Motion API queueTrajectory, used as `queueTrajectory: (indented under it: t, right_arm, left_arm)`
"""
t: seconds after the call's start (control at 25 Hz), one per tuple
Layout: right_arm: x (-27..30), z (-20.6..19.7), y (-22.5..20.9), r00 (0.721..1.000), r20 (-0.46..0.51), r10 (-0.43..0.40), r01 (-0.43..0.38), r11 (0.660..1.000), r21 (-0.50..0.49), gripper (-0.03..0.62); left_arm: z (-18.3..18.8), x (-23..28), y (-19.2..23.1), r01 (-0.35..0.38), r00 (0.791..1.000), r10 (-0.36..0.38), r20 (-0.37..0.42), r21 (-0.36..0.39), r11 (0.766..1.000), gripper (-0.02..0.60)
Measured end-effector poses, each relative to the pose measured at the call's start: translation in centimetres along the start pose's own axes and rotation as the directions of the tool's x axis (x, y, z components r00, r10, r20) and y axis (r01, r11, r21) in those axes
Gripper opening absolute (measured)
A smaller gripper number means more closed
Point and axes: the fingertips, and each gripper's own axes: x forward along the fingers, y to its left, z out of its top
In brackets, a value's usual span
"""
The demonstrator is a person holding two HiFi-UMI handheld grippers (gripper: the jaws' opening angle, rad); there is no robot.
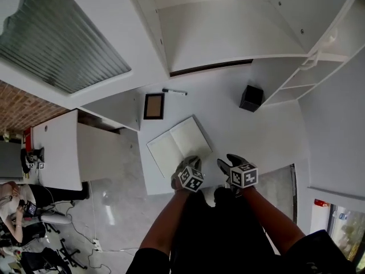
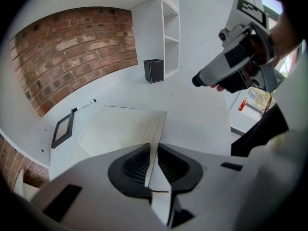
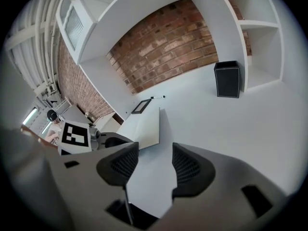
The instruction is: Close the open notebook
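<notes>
In the head view, one open notebook (image 1: 177, 143) is seen on the white table (image 1: 274, 136), near its front edge, with its two blank pages facing up. Two grippers are counted. The left gripper (image 1: 190, 163) is set at the notebook's near corner, and the right gripper (image 1: 226, 160) is just beside it over bare table. Beyond the notebook lie one dark picture frame (image 1: 153, 105) and one marker pen (image 1: 174, 91). One black box (image 1: 251, 97) stands well apart to the right.

In the left gripper view, the jaws are seen pressed together on a thin edge of the notebook (image 2: 125, 126), which stands upright between the pads. Whether it is a page or the cover cannot be told. The right gripper (image 2: 202, 78) is seen above the table to the right, and the same single frame (image 2: 62, 129), pen (image 2: 84, 105) and box (image 2: 154, 70) are seen beyond.

In the right gripper view, the jaws are seen standing apart, with only bare table between them. The notebook (image 3: 139, 129) lies just ahead to the left, its near side raised off the table. One marker cube (image 3: 77, 134) of the left gripper is seen beside it.
</notes>
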Motion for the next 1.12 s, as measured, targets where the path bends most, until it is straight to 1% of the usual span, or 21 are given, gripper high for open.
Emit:
queueTrajectory:
  t: [0.12,0.16,0.24,0.32,0.52,0.64,0.84,1.04,1.12]
  right_arm:
    - [1.5,0.1,0.5,0.999,-0.015,0.032,-0.032,0.999,0.001,0.216]
    - [1.9,0.2,0.8,0.998,-0.024,0.052,-0.052,0.999,0.0,0.215]
    - [2.8,0.2,1.7,0.994,-0.046,0.098,-0.098,0.995,0.005,0.19]
    - [3.7,0.1,2.2,0.989,-0.067,0.129,-0.128,0.992,0.016,0.19]
    - [5.7,0.1,1.7,0.988,-0.1,0.114,-0.115,0.993,-0.011,0.19]
    - [6.5,0.1,1.4,0.987,-0.112,0.113,-0.113,0.994,0.008,0.19]
    - [7.8,0.2,0.9,0.981,-0.135,0.137,-0.133,0.99,0.042,0.179]
    - [9.0,-0.1,1.2,0.966,-0.17,0.196,-0.187,0.98,0.068,0.17]
    - [9.3,-0.4,0.8,0.963,-0.179,0.202,-0.191,0.979,0.078,0.162]
  left_arm:
    - [-0.1,-0.4,0.0,-0.006,1.0,0.006,0.006,-0.006,1.0,0.04]
    - [-0.1,-0.5,0.0,-0.011,1.0,0.011,0.008,-0.009,1.0,0.04]
    - [0.0,-0.7,0.1,-0.02,1.0,0.02,0.011,-0.016,1.0,0.037]
    - [0.0,-0.8,0.0,-0.026,1.0,0.027,0.012,-0.027,0.999,0.037]
    - [0.0,-0.8,0.1,-0.036,0.999,0.036,0.004,-0.063,0.997,0.031]
    - [0.0,-0.7,0.1,-0.038,0.999,0.038,-0.001,-0.072,0.997,0.029]
    - [0.0,-0.7,0.1,-0.058,0.998,0.059,0.006,-0.102,0.993,0.026]
    - [0.1,-0.7,0.3,-0.088,0.996,0.089,0.0,-0.121,0.989,0.026]
    - [0.2,-0.6,0.2,-0.097,0.995,0.098,-0.002,-0.133,0.986,0.026]
